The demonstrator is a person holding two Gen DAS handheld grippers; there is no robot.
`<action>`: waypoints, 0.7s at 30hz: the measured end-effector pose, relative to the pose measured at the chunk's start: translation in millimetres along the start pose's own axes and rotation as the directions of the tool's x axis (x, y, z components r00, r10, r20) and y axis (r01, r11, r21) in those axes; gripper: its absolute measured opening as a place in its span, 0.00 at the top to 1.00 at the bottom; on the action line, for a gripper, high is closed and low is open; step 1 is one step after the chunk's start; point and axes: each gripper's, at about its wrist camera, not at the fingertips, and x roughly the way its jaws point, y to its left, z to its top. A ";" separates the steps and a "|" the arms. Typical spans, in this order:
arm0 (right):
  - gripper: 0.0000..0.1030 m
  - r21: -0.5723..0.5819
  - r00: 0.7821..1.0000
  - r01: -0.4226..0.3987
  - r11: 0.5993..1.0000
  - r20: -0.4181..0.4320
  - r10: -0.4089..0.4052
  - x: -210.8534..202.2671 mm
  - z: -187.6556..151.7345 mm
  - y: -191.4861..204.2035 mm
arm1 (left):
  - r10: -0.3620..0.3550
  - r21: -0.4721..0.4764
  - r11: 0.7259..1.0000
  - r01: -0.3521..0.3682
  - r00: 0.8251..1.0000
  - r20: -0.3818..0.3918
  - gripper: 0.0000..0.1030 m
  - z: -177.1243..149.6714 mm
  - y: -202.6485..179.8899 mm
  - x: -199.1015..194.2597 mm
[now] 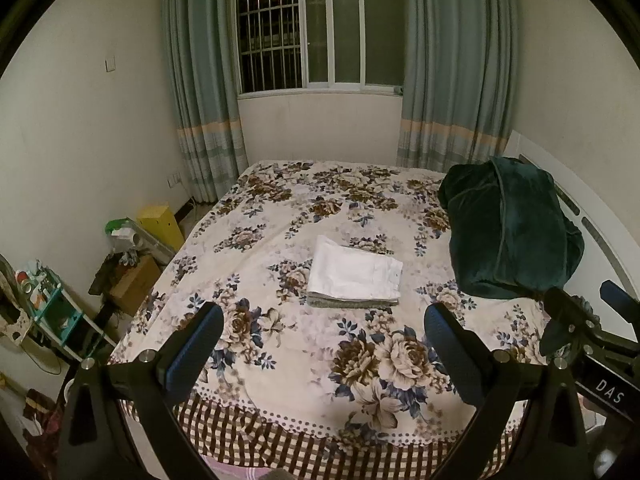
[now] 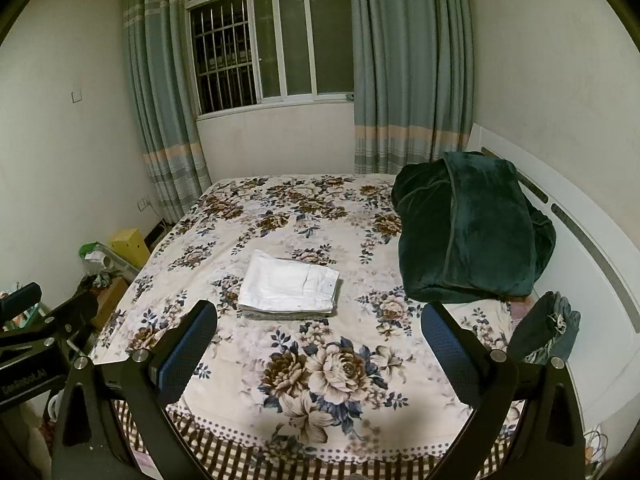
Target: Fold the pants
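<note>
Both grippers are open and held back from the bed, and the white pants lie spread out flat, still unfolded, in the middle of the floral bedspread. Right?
Not quite. The white pants are already folded into a compact rectangle, as the right wrist view shows. The rest holds: they lie mid-bedspread, and the left gripper and right gripper are open, held back from them.

Folded white pants point(image 1: 354, 276) on floral bed point(image 1: 280, 208), left hand-held gripper point(image 1: 324, 344) spread

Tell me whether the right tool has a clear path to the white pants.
Probably yes. The right tool is open, empty and facing the white pants over bare bedspread; nothing lies between.
</note>
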 end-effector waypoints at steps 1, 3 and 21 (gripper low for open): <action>0.00 0.001 1.000 -0.002 1.000 -0.001 0.002 -0.1 0.3 0.1 | -0.001 -0.001 1.000 0.001 1.000 0.000 0.00 0.7 -0.7 -0.2; 0.00 -0.001 1.000 0.003 1.000 0.002 -0.003 -0.3 0.0 0.4 | 0.000 -0.002 1.000 0.000 1.000 0.001 0.00 0.9 -0.9 -0.2; 0.00 0.003 1.000 -0.001 1.000 0.003 0.001 0.1 -2.4 -0.5 | 0.000 -0.004 1.000 0.000 1.000 0.007 0.00 4.1 -1.9 -1.2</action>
